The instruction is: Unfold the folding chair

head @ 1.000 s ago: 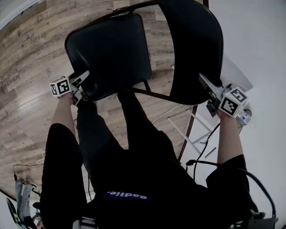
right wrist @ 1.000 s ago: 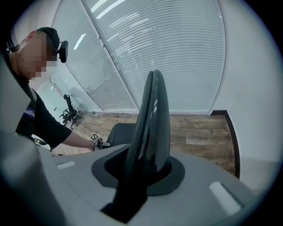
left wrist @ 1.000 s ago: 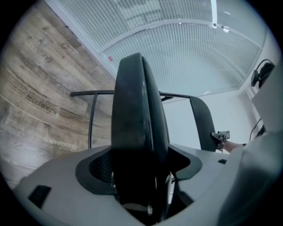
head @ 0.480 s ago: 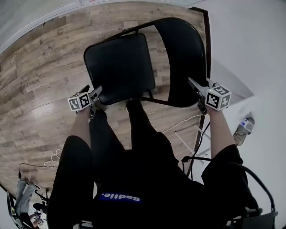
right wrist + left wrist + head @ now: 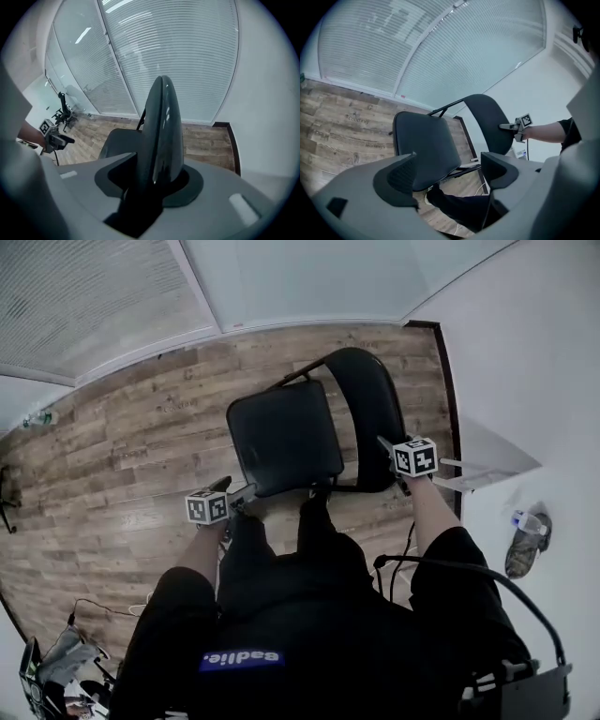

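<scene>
While the folding chair point(image 5: 309, 427) stands on the wood floor point(image 5: 122, 446) just ahead of the person, at twelve o'clock from their knees in the head view, it already looks opened out. Its black seat point(image 5: 284, 437) lies roughly flat and the curved backrest point(image 5: 370, 413) rises at the seat's three o'clock side, with a clear gap between the two.

At the backrest's five o'clock edge, the right gripper point(image 5: 386, 446) has the rim between its jaws. The jaws are easing apart, though the rim sits close against the pads, so I judge it a loosening hold rather than a release.

The left gripper point(image 5: 239, 495) hovers off the seat's seven o'clock corner, lifted clear. Its jaws are spread wide with nothing between them; only the seat shows beyond.

A white wall point(image 5: 525, 352) runs along three o'clock, with blinds across twelve.

The unfolding itself seems done. Letting go of the backrest, and perhaps checking that the seat is fully down, remains.
</scene>
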Demonstrator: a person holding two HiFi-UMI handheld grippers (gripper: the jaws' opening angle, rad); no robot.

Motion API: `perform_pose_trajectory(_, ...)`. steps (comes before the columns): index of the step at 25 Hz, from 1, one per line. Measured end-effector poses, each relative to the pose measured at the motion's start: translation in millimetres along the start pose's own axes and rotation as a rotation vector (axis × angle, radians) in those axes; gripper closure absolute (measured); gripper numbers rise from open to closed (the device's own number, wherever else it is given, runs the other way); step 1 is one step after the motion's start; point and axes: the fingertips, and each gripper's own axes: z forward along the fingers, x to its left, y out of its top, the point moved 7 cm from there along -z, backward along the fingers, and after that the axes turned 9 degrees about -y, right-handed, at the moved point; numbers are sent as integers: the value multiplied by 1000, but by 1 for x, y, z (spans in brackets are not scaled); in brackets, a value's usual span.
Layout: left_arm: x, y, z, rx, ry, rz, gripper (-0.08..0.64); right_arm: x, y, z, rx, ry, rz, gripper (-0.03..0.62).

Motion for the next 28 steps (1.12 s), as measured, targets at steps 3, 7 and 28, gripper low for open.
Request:
perform_pose_trajectory(3,-51,18,-25,-68,-64,37,147,3,1,1,12,-25,15,449)
perform_pose_trajectory(7,-112,39,-52,-150,-151,94,147,5,6,-8,47,-71,31,440)
perform_pose_trajectory(28,-260,83,-148,-401,-235,353,147,50,1,-122,-73,-170,-124,407)
